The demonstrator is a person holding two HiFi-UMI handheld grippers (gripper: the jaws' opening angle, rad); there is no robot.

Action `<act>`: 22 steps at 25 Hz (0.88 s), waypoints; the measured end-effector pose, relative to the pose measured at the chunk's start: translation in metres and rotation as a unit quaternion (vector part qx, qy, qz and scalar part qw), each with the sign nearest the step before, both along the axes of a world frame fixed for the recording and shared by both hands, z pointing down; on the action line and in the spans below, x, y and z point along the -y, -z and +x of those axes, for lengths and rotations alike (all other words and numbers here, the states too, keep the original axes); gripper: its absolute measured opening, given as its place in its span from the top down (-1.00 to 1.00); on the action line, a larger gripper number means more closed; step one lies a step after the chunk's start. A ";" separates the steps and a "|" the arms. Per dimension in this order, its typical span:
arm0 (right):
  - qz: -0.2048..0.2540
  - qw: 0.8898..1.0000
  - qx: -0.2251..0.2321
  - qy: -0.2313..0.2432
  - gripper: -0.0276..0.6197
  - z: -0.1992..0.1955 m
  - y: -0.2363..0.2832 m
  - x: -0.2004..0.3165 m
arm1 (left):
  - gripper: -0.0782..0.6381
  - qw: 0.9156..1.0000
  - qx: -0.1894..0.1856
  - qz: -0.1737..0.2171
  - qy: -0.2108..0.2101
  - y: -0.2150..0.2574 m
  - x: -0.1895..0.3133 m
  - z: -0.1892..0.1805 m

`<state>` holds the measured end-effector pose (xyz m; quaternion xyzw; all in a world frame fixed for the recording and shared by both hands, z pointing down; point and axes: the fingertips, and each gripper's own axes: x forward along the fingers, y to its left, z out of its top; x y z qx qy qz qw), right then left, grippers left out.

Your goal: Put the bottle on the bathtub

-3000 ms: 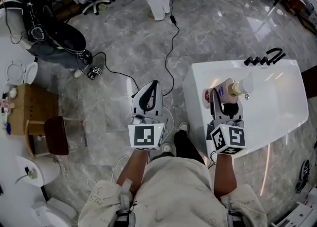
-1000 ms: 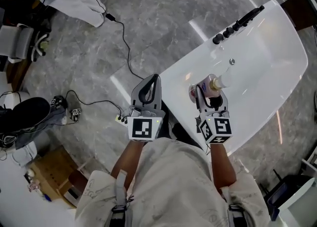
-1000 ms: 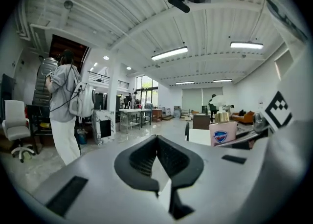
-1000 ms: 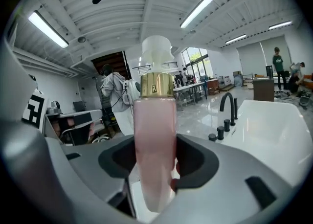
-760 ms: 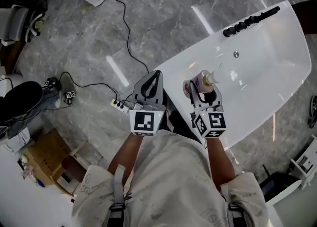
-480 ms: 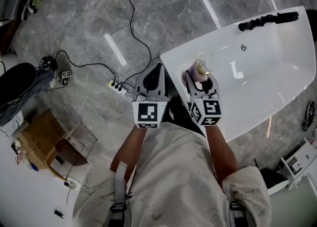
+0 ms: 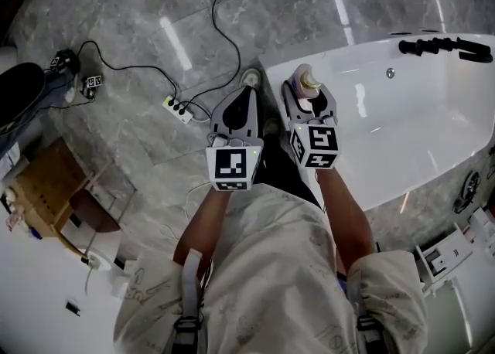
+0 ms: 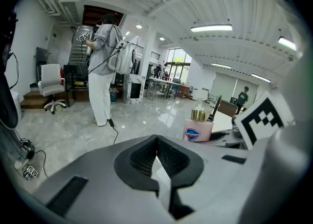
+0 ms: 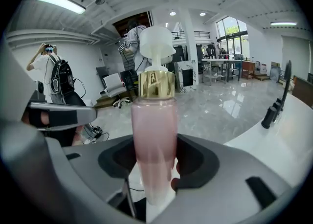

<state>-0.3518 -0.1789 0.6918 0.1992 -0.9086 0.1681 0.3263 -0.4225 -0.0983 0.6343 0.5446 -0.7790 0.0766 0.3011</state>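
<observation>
A tall pink transparent bottle with a gold collar and a white pump head is gripped upright between the jaws of the right gripper, which are closed against its lower body. In the head view this bottle is seen at 12 o'clock of the right gripper, over the 9 o'clock end of the glossy white bathtub. Whether its base touches the rim cannot be told.

The left gripper is held with its jaws closed on each other and nothing between them. It is seen just beside the right one, at its 9 o'clock, above the grey marble floor.

A row of black tap fittings is mounted on the tub rim at 2 o'clock. A white power strip is seen on the floor at 10 o'clock.
</observation>
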 end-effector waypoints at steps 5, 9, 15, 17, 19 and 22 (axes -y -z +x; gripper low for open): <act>0.012 1.000 -0.007 0.004 0.27 -0.019 -0.013 0.009 | 0.77 1.000 -0.003 -0.003 0.026 -0.003 -0.002 -0.018; 0.020 1.000 -0.012 0.021 0.27 -0.031 -0.017 0.012 | 0.77 1.000 -0.001 0.001 0.031 -0.001 -0.001 -0.025; 0.039 0.999 -0.020 0.033 0.27 -0.038 -0.027 0.011 | 0.77 0.999 0.001 0.001 0.033 -0.003 0.005 -0.031; 0.048 0.997 -0.028 0.045 0.27 -0.037 -0.026 0.006 | 0.77 0.999 0.000 0.000 0.032 -0.003 0.005 -0.030; 0.056 0.996 -0.034 0.057 0.27 -0.035 -0.025 0.000 | 0.77 1.000 0.000 0.000 0.031 -0.003 0.007 -0.029; 0.058 0.995 -0.039 0.066 0.27 -0.028 -0.025 -0.006 | 0.77 1.000 -0.002 -0.002 0.028 -0.003 0.009 -0.025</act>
